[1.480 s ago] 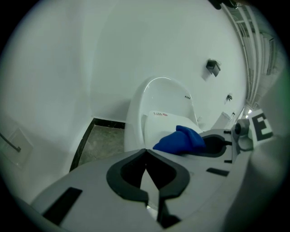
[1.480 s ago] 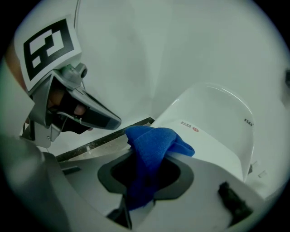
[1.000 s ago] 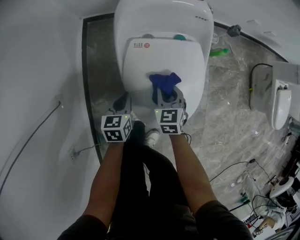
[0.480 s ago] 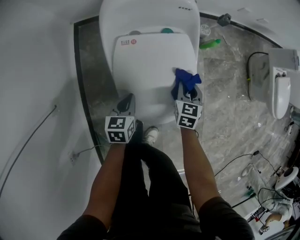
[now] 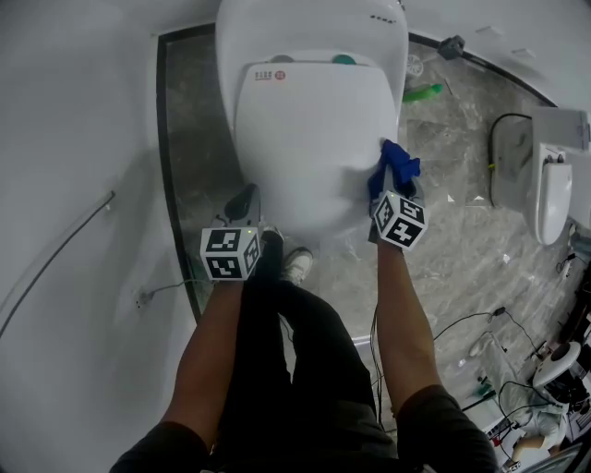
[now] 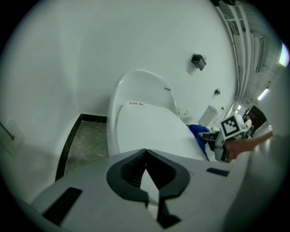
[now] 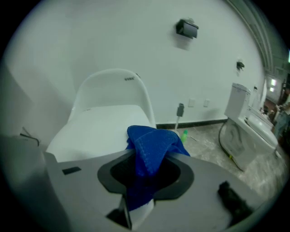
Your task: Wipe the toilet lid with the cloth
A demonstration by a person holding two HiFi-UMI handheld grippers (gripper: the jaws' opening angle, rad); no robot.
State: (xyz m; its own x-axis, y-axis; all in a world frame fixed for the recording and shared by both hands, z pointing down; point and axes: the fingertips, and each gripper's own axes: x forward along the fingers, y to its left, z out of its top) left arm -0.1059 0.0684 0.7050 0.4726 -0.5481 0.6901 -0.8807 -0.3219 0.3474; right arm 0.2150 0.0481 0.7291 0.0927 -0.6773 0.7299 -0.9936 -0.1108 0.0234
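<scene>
Head view: high overhead, aimed steeply down onto the toilet lid [image 5: 314,139]. Left gripper view: low, close behind the left claw [image 6: 146,154], facing across the lid to the wall [image 6: 113,45]. Right gripper view: likewise behind the right claw [image 7: 145,158], at the lid's right edge. All three views share the lid.

No words or numbers could be read anywhere. The toilet lid [image 5: 314,129] carried a small label [image 5: 271,74] at its rear edge, upper middle of the head view: a red round logo with a tiny line of print beside it, too small to read. The left gripper view showed the same label as a red speck, unreadable. A row of small dark marks [image 5: 383,17] sat on the toilet body behind the lid, top of frame; print or buttons, could not tell. The cube [image 5: 228,253] on the left tool [image 5: 243,200] and the cube [image 5: 400,222] on the right tool [image 5: 392,189] bore black-and-white square markers, patterns only, no letters.
</scene>
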